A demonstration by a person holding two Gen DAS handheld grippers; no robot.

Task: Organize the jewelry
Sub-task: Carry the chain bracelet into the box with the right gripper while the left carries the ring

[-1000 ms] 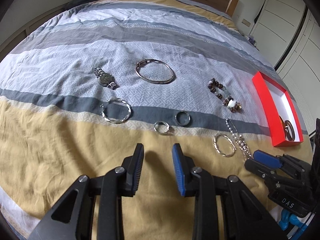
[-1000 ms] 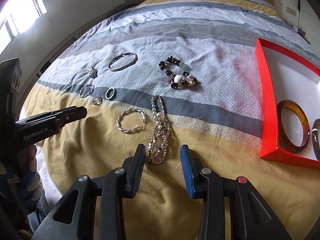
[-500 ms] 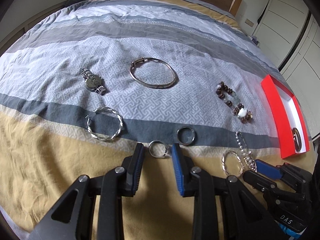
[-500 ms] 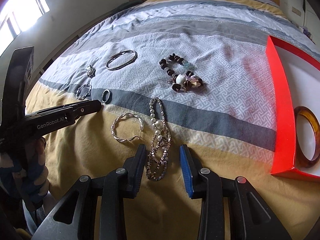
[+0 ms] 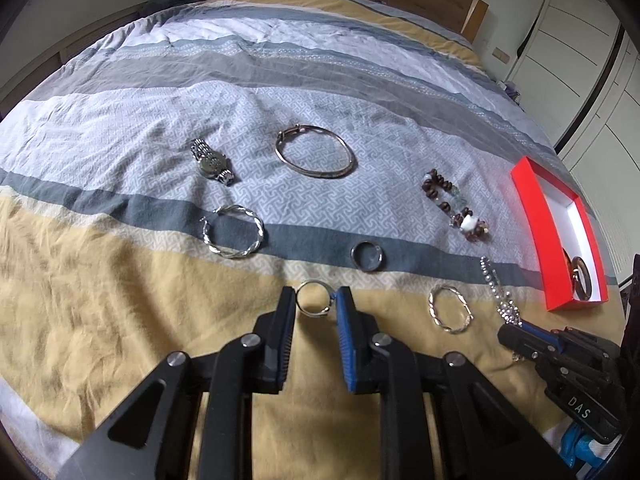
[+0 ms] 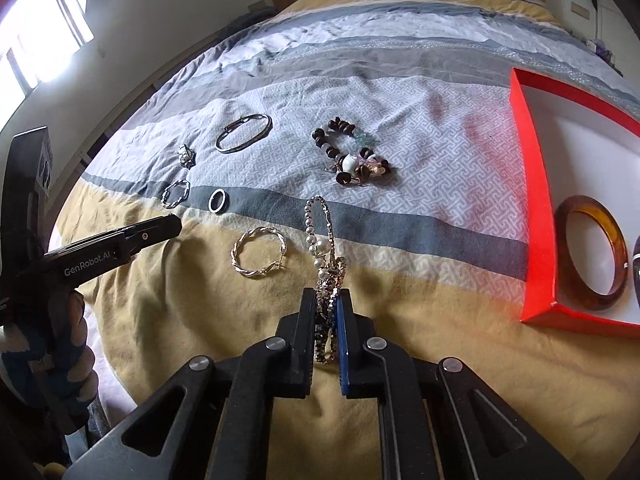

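Jewelry spread across striped bedspread [image 5: 120,320]: small silver ring [image 5: 314,298] on yellow band, bracketed by left gripper [image 5: 316,300]. Jaws closing, pads just beside ring's two sides; firm contact impossible to confirm. Dark ring [image 5: 368,256] just beyond on dark grey stripe. Twisted silver hoop [image 5: 234,232] farther left, watch [image 5: 212,162] and thin bangle [image 5: 316,152] beyond on patterned grey band. Wooden bead bracelet [image 5: 452,206] off to the right. Smaller twisted hoop [image 5: 450,310] near right gripper's tip.

Right gripper [image 6: 326,312] nearly fully closed, clamped on near end of beaded chain necklace [image 6: 320,236]; rest of necklace trailing away across yellow and grey stripes. Red box [image 6: 536,184] at right, white-lined, amber bangle [image 6: 592,256] inside at near end, touching dark item cut off by frame edge.
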